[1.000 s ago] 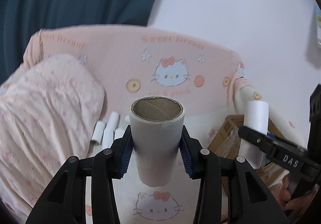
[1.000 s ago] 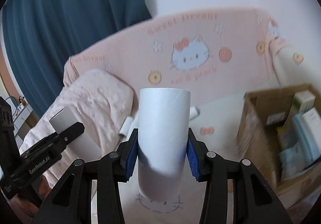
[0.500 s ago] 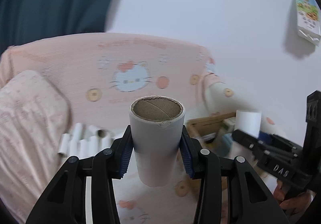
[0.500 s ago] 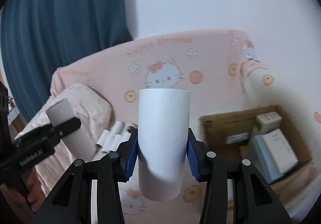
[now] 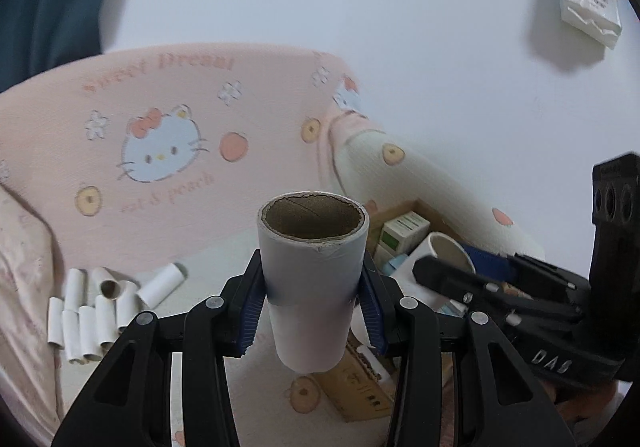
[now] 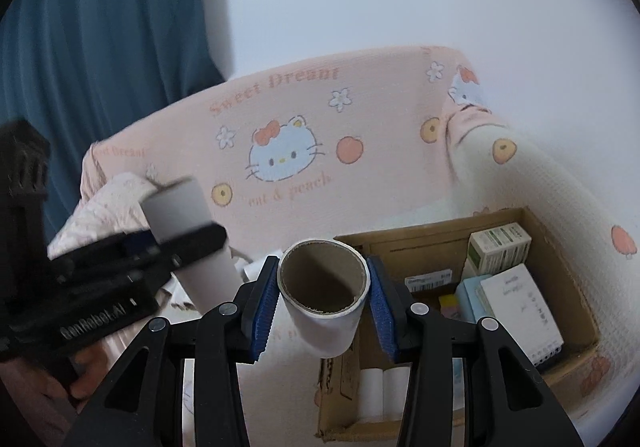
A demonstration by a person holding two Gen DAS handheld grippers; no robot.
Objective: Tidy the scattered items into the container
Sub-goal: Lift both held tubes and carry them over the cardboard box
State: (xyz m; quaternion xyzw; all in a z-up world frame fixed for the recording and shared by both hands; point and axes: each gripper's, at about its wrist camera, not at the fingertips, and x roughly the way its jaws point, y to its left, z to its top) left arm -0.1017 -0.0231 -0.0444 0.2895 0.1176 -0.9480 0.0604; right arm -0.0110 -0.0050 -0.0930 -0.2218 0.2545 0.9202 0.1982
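Each gripper clamps its own cardboard tube: the left gripper (image 5: 312,311) holds a tube (image 5: 312,271) upright, while the right gripper (image 6: 324,307) holds a tilted tube (image 6: 324,299) over the cardboard box (image 6: 432,243). More loose tubes (image 5: 92,311) lie on the bed (image 5: 208,271).

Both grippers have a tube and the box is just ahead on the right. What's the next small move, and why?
Probably ease the right gripper forward over the cardboard box and let go there. Its paper tube hangs at the box's near edge, not yet above the open space where two tubes already lie. The left gripper with its own tube can follow.
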